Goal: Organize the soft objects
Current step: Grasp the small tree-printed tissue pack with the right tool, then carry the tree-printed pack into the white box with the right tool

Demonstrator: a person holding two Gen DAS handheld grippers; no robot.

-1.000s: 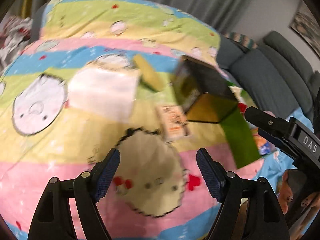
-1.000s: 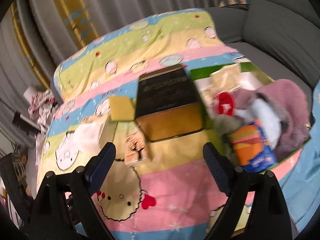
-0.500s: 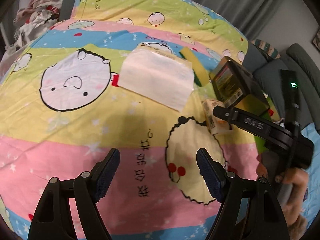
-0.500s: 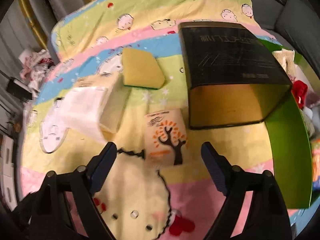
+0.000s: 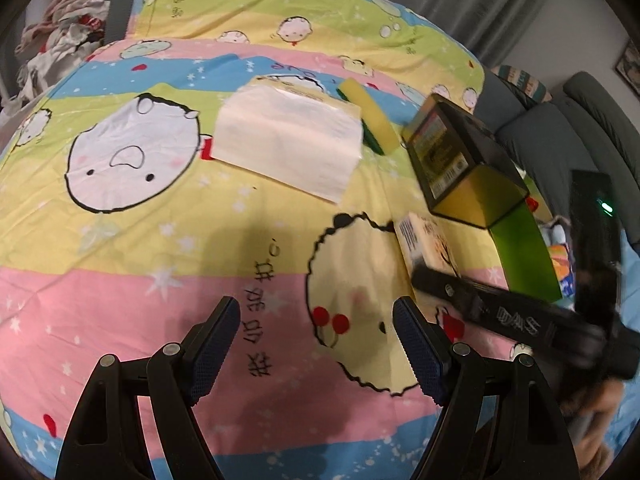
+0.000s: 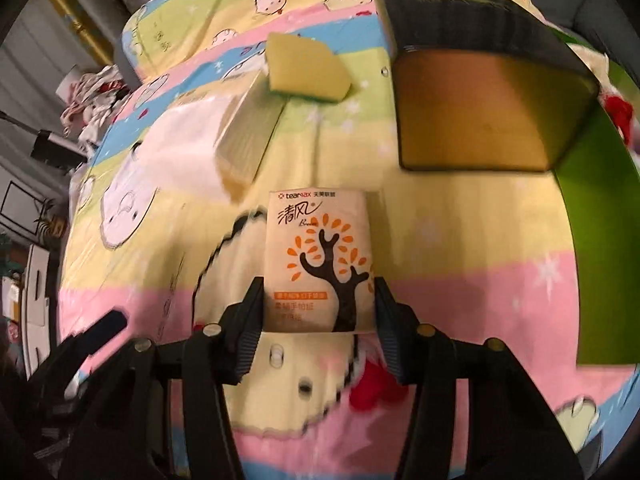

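A small tissue pack (image 6: 316,256) printed with an orange tree lies on the cartoon bedsheet (image 6: 460,280). My right gripper (image 6: 318,320) straddles its near end, jaws closing, both pads touching its sides. In the left wrist view the same pack (image 5: 428,240) sits partly under the right gripper's black body (image 5: 512,320). My left gripper (image 5: 316,344) hovers open over the sheet with nothing between its fingers. Farther back lie a large white tissue pack (image 5: 288,148) and a yellow-green sponge (image 5: 370,116); the right wrist view also shows the sponge (image 6: 304,68).
A black and gold box (image 6: 472,92) stands just beyond the small pack, against a green bin (image 6: 596,248) on the right. Clothes are heaped at the far left (image 5: 60,52). A grey sofa (image 5: 560,128) and curtains lie behind.
My right gripper has dropped onto the small tissue pack and narrowed its jaws around it. The left gripper has drifted slightly and stayed open.
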